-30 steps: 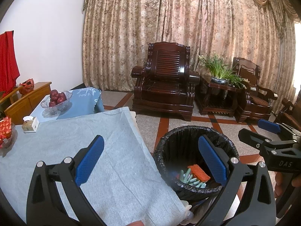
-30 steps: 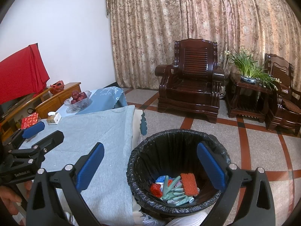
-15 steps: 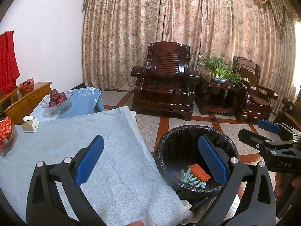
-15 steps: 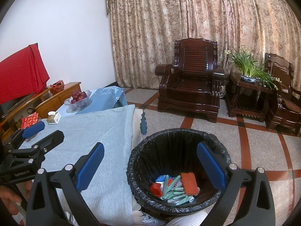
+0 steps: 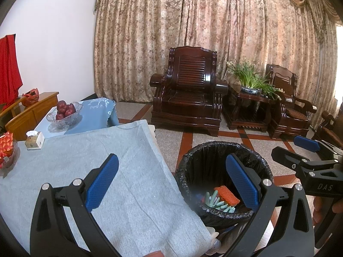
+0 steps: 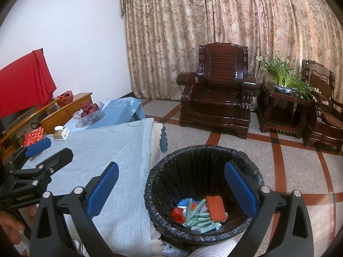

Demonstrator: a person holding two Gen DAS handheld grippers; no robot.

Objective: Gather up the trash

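Though beneath right tongs [image 6: 171, 187], trash [image 6: 200, 213] untouched

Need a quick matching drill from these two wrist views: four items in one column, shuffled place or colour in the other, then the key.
Items:
1. orange net sleeve
2. apples
3. tissue box
4. potted plant

Places:
A. on the dark wooden side table between the armchairs
B. in the black-lined trash bin
C. on the grey tablecloth, far left
D. in a glass bowl on the blue cloth

Pairs: 1-B, 2-D, 3-C, 4-A
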